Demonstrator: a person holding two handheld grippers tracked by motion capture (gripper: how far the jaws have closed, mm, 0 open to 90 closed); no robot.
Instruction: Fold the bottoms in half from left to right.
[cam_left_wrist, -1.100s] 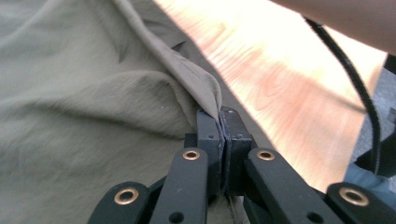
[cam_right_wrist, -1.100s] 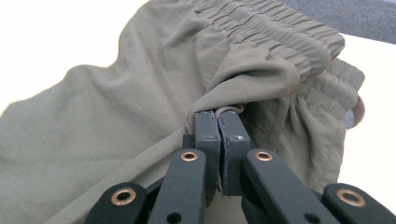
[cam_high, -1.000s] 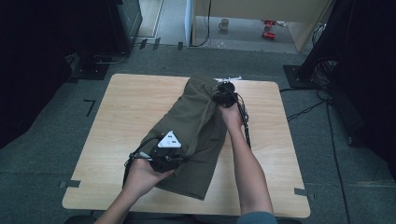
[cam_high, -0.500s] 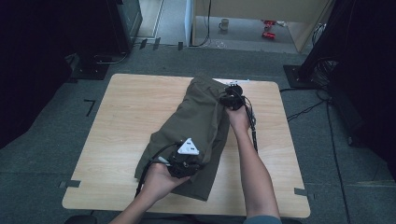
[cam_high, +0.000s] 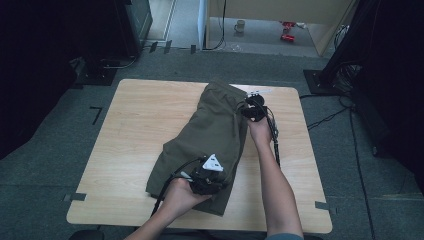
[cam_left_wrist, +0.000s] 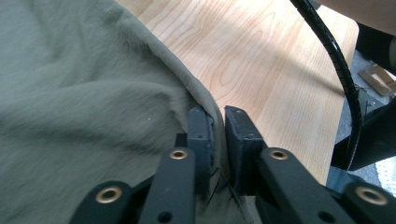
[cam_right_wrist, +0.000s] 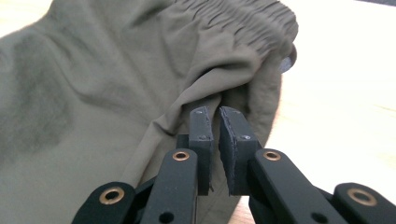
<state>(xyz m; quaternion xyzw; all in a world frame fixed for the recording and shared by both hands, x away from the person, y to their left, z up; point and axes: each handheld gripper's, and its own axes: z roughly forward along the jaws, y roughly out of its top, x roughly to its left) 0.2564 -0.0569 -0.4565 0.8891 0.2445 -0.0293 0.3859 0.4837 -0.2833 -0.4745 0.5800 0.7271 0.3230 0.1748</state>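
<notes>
1. A pair of olive-green shorts (cam_high: 210, 135) lies folded lengthwise on the wooden surface (cam_high: 130, 130), running from the far edge near the right side down toward the near middle. The gathered elastic waistband (cam_right_wrist: 243, 21) sits at the far end.
2. The left gripper (cam_high: 207, 175) is at the near end of the shorts, on their right-hand edge. In the left gripper view its jaws are pressed nearly together, pinching the cloth's folded edge (cam_left_wrist: 205, 100).
3. The right gripper (cam_high: 252, 107) is at the far end, just below the waistband, on the same right-hand edge. Its jaws are likewise closed on a bunched fold of fabric (cam_right_wrist: 219, 88).
4. Holding both ends of one long edge probably keeps the layers aligned, so the garment can be lifted or shifted without the fold falling open.
5. A black cable (cam_left_wrist: 336, 60) trails across the bare wood beside the shorts.
</notes>
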